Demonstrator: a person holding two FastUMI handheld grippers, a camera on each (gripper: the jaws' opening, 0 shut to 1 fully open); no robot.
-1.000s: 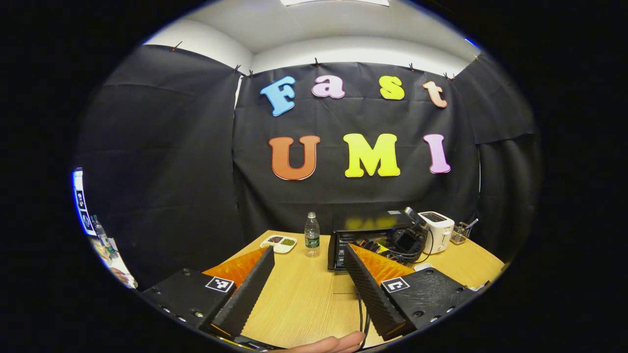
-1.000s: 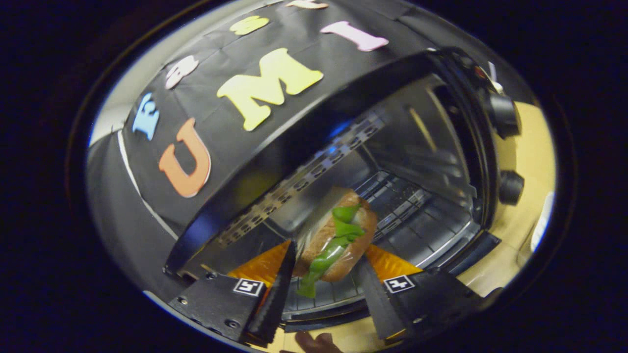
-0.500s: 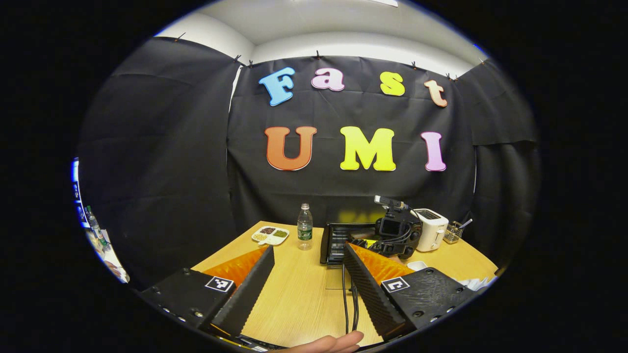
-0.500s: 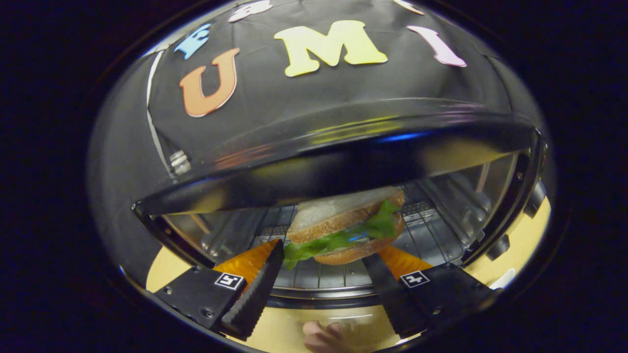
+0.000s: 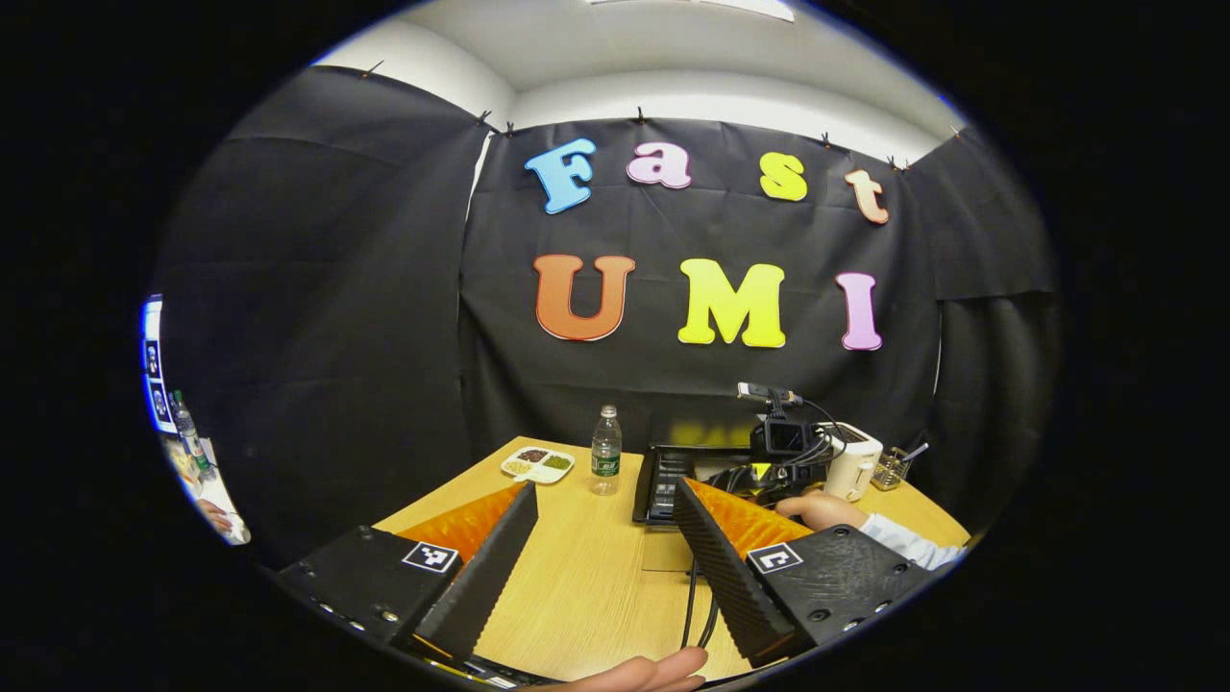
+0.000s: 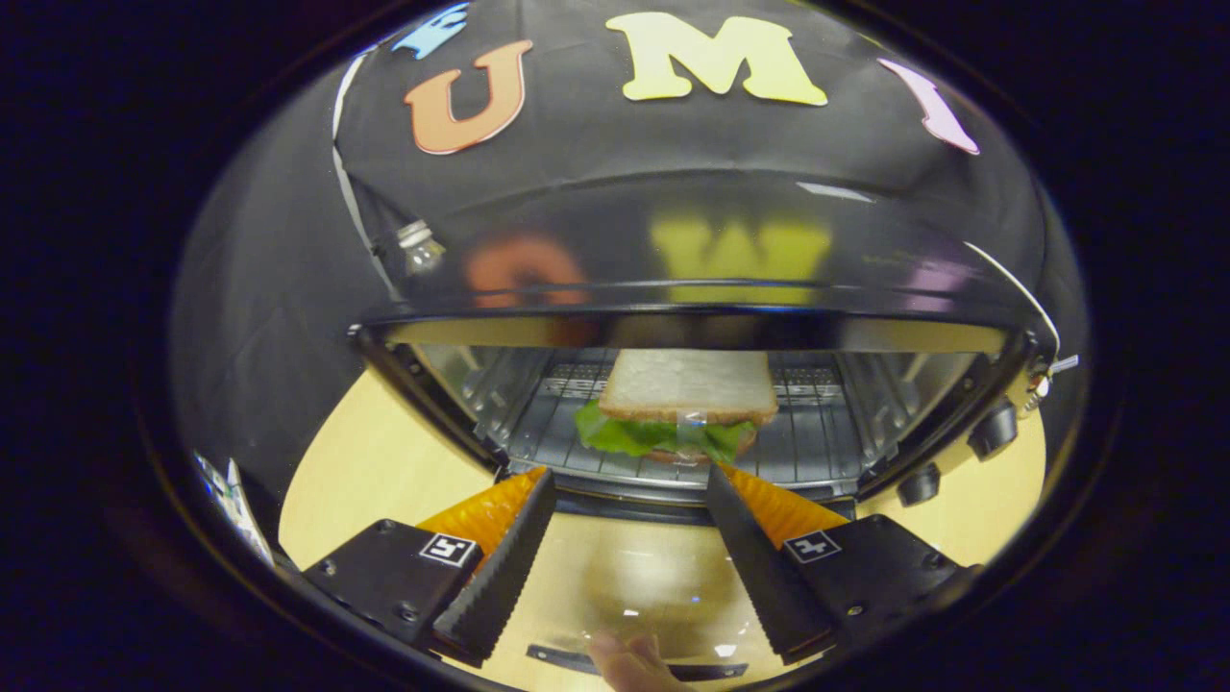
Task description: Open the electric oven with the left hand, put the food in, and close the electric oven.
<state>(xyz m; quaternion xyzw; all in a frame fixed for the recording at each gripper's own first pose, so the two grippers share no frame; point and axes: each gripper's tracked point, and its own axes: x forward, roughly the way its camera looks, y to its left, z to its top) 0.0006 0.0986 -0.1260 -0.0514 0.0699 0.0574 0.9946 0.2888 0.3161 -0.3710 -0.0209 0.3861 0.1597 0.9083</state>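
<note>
**Two grippers spread wide, sandwich on the oven rack**

Two grippers hold nothing. In the right gripper view, the right gripper (image 6: 625, 538) gapes at lower centre; above it the sandwich (image 6: 687, 404) lies flat on the rack inside the open electric oven (image 6: 692, 317), long axis left-to-right across the frame. In the left gripper view, the left gripper (image 5: 601, 548) spreads over the wooden table (image 5: 586, 586), well short of the oven right of centre.
</note>
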